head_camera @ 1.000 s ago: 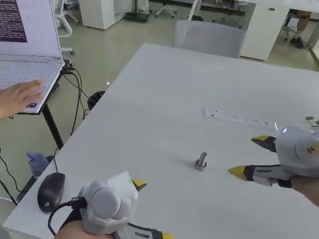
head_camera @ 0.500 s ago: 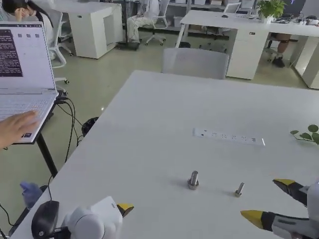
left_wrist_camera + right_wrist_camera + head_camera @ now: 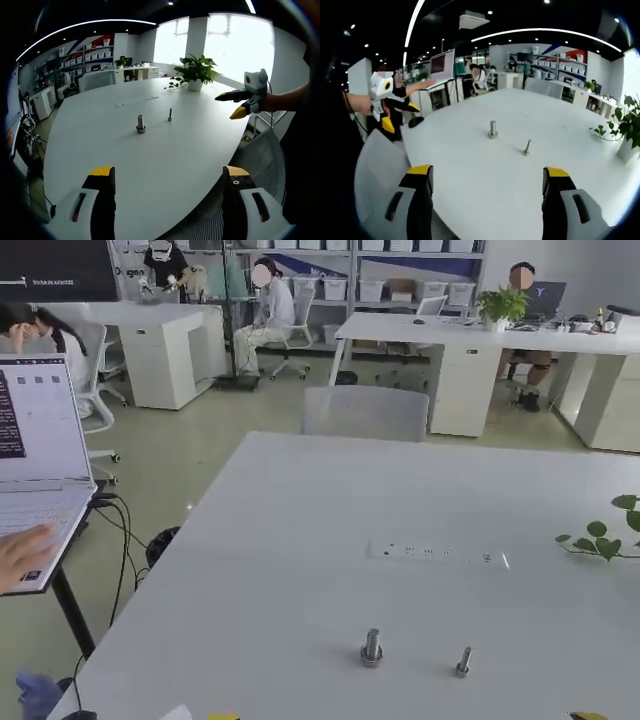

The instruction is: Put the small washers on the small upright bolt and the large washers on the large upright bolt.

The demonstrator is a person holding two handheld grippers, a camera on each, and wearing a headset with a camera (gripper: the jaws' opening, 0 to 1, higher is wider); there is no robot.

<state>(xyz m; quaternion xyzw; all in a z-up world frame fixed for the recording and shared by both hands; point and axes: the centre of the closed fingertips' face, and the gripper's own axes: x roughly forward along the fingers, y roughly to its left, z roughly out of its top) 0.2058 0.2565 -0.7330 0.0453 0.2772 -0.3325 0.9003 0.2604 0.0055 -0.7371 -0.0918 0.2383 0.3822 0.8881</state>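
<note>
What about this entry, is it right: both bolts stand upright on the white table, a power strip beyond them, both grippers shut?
Wrong on the grippers: the left gripper and right gripper are open, jaws spread wide in each gripper view. The large bolt and small bolt do stand upright on the table, the power strip beyond them.

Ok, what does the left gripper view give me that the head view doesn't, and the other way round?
Left gripper view's extras: the left gripper with its jaws wide open, the right gripper in full, also open and empty, and the plant's white pot. Head view's extras: a hand resting on a laptop at the left. Shared: the white table, the large bolt and small bolt standing upright side by side, and the power strip beyond them.
</note>
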